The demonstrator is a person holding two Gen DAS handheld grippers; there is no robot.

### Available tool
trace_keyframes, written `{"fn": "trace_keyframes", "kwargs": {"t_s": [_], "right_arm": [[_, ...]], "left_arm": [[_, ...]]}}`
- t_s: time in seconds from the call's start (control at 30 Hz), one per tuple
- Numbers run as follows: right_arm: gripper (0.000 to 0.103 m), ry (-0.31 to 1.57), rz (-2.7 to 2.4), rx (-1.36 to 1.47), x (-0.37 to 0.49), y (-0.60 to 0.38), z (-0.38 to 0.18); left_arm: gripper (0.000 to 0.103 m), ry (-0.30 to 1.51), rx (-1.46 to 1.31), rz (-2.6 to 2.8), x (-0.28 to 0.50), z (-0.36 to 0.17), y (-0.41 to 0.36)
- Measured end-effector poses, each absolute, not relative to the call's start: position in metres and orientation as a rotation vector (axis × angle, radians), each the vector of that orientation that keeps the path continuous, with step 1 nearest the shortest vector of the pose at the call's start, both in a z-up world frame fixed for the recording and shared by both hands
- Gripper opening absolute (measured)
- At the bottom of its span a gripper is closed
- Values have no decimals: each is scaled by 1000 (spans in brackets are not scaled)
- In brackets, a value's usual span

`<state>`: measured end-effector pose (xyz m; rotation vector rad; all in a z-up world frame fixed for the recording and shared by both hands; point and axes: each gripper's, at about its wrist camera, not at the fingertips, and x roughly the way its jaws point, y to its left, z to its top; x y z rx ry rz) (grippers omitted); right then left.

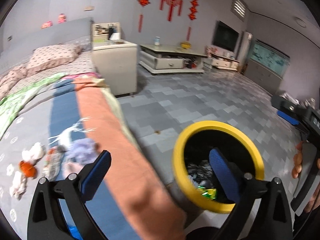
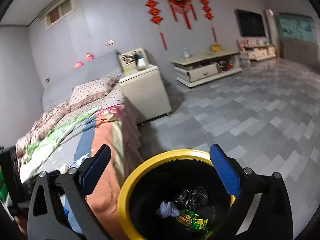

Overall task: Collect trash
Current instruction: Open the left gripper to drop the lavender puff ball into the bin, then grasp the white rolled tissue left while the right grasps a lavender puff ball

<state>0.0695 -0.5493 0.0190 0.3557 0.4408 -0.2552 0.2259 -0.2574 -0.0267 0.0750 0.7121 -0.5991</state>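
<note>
A black bin with a yellow rim [image 1: 218,125] stands on the floor beside the bed [image 1: 66,108]. On the bedspread lie white tissues [image 1: 33,153], an orange scrap [image 1: 28,168], a greyish wrapper [image 1: 54,162] and a crumpled purple wad [image 1: 83,150]. My left gripper [image 1: 160,156] is open and empty, spanning the bed's edge and the bin. The right wrist view looks into the bin [image 2: 128,184], where a black bag [image 2: 191,197], a bluish tissue [image 2: 168,209] and a green-yellow wrapper [image 2: 193,219] lie. My right gripper [image 2: 161,150] hangs open and empty over it.
A cream nightstand [image 1: 116,66] stands at the head of the bed, and a low white cabinet [image 1: 172,60] stands against the far wall. Grey tiled floor [image 1: 200,100] stretches to the right. The person's hand [image 1: 298,164] holds the other gripper at the right edge.
</note>
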Motion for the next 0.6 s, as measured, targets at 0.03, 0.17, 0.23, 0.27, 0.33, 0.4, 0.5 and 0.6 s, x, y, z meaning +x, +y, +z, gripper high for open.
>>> {"fn": "trace_keyframes", "kwargs": {"t_s": [0.03, 0.17, 0.23, 0.27, 0.33, 0.4, 0.5, 0.6], "right_arm": [[95, 439, -246, 336, 71, -541, 22], [95, 425, -190, 287, 80, -507, 34], [95, 412, -162, 279, 86, -488, 41], [95, 406, -151, 273, 89, -481, 44], [95, 388, -111, 252, 93, -460, 52], [95, 376, -74, 219, 100, -440, 61], [95, 349, -60, 162, 112, -411, 79], [95, 334, -54, 95, 128, -382, 93]], "left_arm": [[95, 710, 70, -581, 227, -25, -249], [95, 691, 49, -504, 229, -18, -204], [95, 677, 46, -467, 229, -14, -184], [95, 671, 43, -448, 230, -12, -172], [95, 662, 37, -416, 231, -9, -153], [95, 653, 28, -375, 235, -5, -129], [95, 637, 21, -325, 238, 3, -99], [95, 606, 28, -265, 243, 15, -69]]}}
